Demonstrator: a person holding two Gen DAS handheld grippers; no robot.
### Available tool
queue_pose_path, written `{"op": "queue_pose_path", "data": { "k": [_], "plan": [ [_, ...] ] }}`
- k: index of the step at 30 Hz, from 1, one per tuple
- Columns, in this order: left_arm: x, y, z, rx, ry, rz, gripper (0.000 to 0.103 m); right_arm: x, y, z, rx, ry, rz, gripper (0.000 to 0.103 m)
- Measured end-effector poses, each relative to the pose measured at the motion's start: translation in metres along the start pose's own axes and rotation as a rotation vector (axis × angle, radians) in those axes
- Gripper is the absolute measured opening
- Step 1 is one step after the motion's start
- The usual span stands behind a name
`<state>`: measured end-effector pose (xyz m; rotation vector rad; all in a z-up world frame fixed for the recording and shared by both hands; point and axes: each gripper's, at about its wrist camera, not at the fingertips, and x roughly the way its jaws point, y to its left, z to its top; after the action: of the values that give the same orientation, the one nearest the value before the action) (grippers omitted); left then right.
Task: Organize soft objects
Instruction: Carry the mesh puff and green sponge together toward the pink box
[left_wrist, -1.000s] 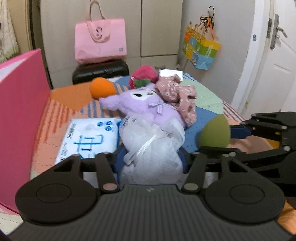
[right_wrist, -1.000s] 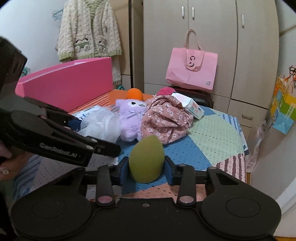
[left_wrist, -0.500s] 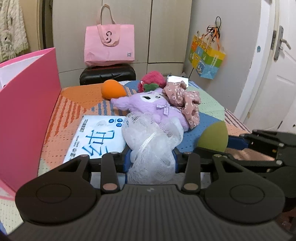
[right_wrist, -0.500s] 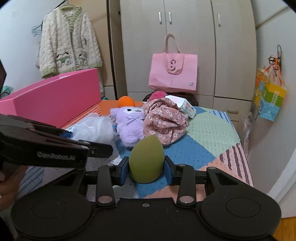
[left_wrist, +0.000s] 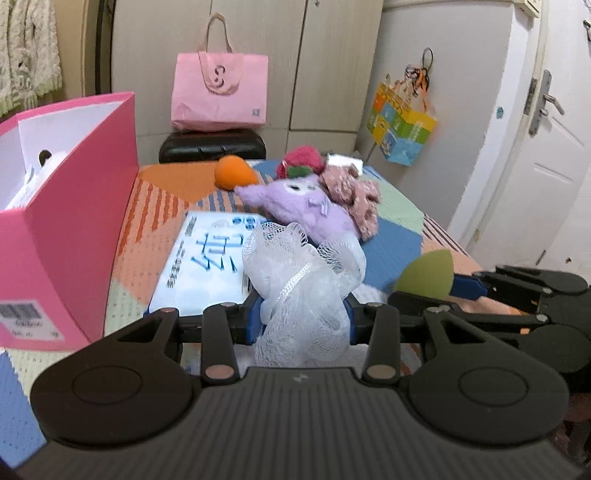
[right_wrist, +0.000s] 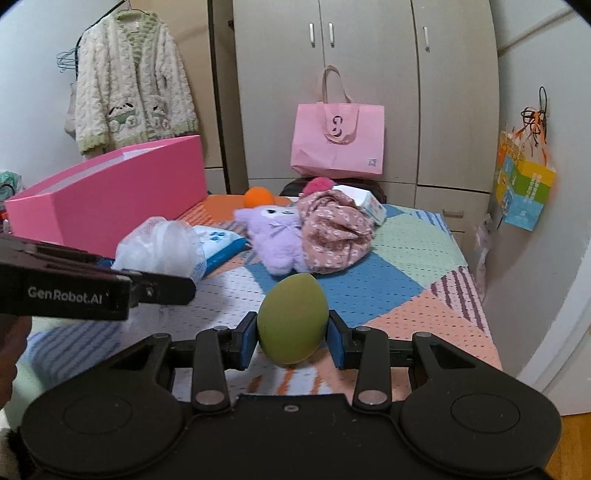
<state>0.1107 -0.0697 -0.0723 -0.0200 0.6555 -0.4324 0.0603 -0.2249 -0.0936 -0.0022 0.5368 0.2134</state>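
1. One left gripper (left_wrist: 302, 320) was seen nearest the left wrist camera, its two blue fingers (left_wrist: 252, 316) pressed narrowly on one white mesh bath pouf (left_wrist: 300, 280), which was held clear above the bed.
2. One right gripper (right_wrist: 292, 338) was seen nearest the right wrist camera, its two fingers (right_wrist: 246, 339) clamped on one green egg-shaped sponge (right_wrist: 292, 325), likewise lifted off the bed.
3. The two grippers were held side by side over the near part of one bed covered by a patchwork blanket (right_wrist: 399, 240).
4. Just beyond the pouf, one blue-and-white pack of wipes (left_wrist: 203, 269) was laid flat on the blanket.
5. To the left of the pack, one open pink box (left_wrist: 74, 229) was stood on the bed; its white inside was visible, but its contents could not be made out.
6. Past the pack, one purple plush toy (right_wrist: 275, 236) was laid, touched on its right by one bundle of pink floral cloth (right_wrist: 332, 236).
7. Behind these, one orange sponge (left_wrist: 234, 176), one red fuzzy toy (left_wrist: 301, 162) and one small white carton (right_wrist: 369, 205) were counted.
8. Beyond the bed, one pink tote bag (right_wrist: 338, 142) was set on one black case (left_wrist: 212, 146) before the wardrobe.
9. Farthest off, one fluffy cardigan (right_wrist: 129, 85) and one colourful paper bag (right_wrist: 524, 192) were hung on the walls.
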Motion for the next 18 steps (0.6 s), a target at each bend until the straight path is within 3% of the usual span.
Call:
{"op": "queue_pose_path", "data": {
  "k": [9,18],
  "plan": [
    [-0.022,0.017,-0.012,-0.069,0.077,-0.066,0.04,-0.014,0.004,0.0,0.011,0.112,0.065,0.044],
    [-0.047,0.044,-0.026,-0.149,0.111,-0.034,0.04,-0.032,0.008,0.009,-0.007,0.193,0.156,0.044]
  ]
}}
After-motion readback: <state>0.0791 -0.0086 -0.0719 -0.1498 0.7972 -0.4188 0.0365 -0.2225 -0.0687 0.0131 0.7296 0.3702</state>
